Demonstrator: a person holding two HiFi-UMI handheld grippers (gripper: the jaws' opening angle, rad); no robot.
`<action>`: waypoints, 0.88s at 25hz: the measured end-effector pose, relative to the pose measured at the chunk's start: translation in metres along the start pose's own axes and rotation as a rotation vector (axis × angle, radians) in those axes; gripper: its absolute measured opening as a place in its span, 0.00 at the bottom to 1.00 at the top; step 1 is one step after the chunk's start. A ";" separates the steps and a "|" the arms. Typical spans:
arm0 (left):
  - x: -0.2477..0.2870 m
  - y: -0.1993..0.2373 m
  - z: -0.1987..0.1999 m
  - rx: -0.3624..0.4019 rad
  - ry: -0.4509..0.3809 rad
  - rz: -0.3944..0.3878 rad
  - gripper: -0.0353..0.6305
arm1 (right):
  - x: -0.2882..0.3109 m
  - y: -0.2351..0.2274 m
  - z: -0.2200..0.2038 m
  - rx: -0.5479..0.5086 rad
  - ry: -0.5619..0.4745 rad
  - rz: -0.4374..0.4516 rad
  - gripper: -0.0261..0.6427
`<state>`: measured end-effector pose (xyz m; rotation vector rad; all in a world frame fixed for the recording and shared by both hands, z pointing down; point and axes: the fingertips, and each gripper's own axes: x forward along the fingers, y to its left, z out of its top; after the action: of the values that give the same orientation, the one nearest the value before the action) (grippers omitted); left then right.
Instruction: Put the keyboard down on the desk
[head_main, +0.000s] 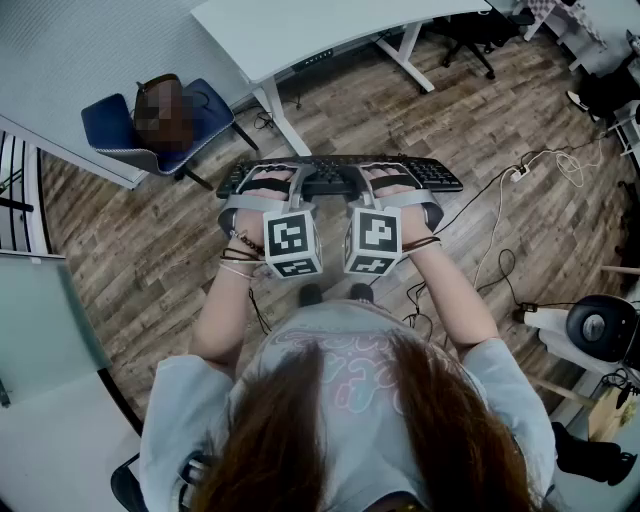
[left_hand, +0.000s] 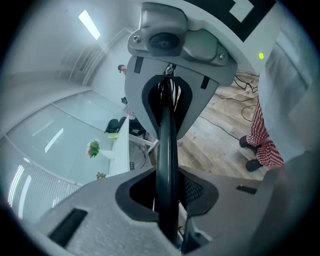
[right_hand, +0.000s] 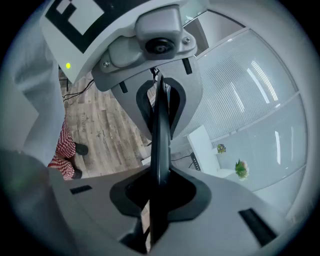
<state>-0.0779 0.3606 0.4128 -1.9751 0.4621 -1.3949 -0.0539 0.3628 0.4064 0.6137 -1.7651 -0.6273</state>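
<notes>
I have the keyboard (head_main: 340, 177) clamped in both tools, and it hangs in the air over the wooden floor (head_main: 140, 250), not on anything. It lies roughly level, its long side running across the head view.

The left hand-held gripper (head_main: 268, 186) bites its near edge left of the middle. The right hand-held gripper (head_main: 392, 182) bites the same edge right of the middle. The two marker cubes (head_main: 290, 243) sit just beside each other below the keyboard.

In the left gripper view the keyboard shows edge-on as a thin dark bar between the grey jaws, and both pads press against its faces. The right gripper view shows the same: the dark bar stands in the notch of the jaws, gripped from both sides. Each of these views also shows the other gripper facing back along the bar, closed on it as well.

The surface (head_main: 300, 30), a white desk on white legs, stands beyond the keyboard at the top of the head view, and floor shows between them. A blue chair (head_main: 110, 125) stands to the left of it. White and black cables (head_main: 500, 210) trail over the floor on the right. Legs in red-checked trousers (left_hand: 262, 135) show at the side of the left gripper view. In the right gripper view a small plant (right_hand: 241, 168) stands by a glass wall.
</notes>
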 end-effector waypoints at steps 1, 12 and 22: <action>-0.002 0.003 0.001 0.000 0.000 0.011 0.18 | -0.001 -0.001 0.000 -0.003 0.001 0.000 0.15; -0.008 0.012 0.003 0.017 -0.005 0.037 0.18 | -0.005 -0.007 0.002 -0.017 -0.002 -0.018 0.15; -0.015 0.003 -0.005 0.009 -0.013 -0.005 0.18 | -0.004 0.002 0.012 -0.004 0.003 0.003 0.15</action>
<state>-0.0876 0.3659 0.4011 -1.9780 0.4441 -1.3846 -0.0648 0.3682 0.4024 0.6091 -1.7617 -0.6274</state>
